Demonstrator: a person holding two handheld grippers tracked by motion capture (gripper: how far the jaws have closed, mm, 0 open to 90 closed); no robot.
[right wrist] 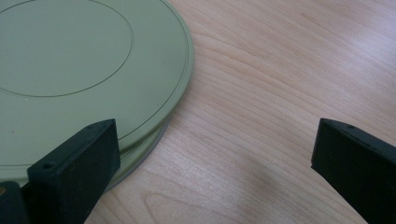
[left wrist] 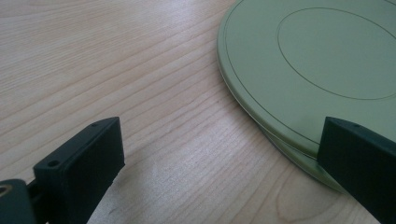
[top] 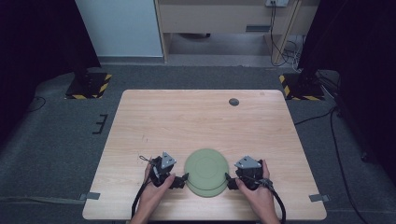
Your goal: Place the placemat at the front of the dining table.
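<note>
Nearest the high view's camera are the person's two hands at the table's near edge, the left gripper (top: 179, 178) and the right gripper (top: 230, 179) set on either side of a stack of two green plates (top: 206, 171) that lies on the wooden table (top: 196, 116) close to that edge; the upper plate sits shifted a little farther back than the lower one, whose rim peeks out at the near side. In the left gripper view, its jaws stand wide apart, one over bare wood and the other just at the rim of the top plate (left wrist: 317, 60), with the bottom plate (left wrist: 306, 161) showing as a thin edge beneath; nothing is clamped. In the right gripper view the jaws are likewise spread wide, one at the stack's rim and the other well out over the table, again gripping nothing. Judging from this, the work is at its start: both grippers are placed at the stack but no plate is yet gripped or lifted, so taking hold and separating or moving the plates appears still to come.
</note>
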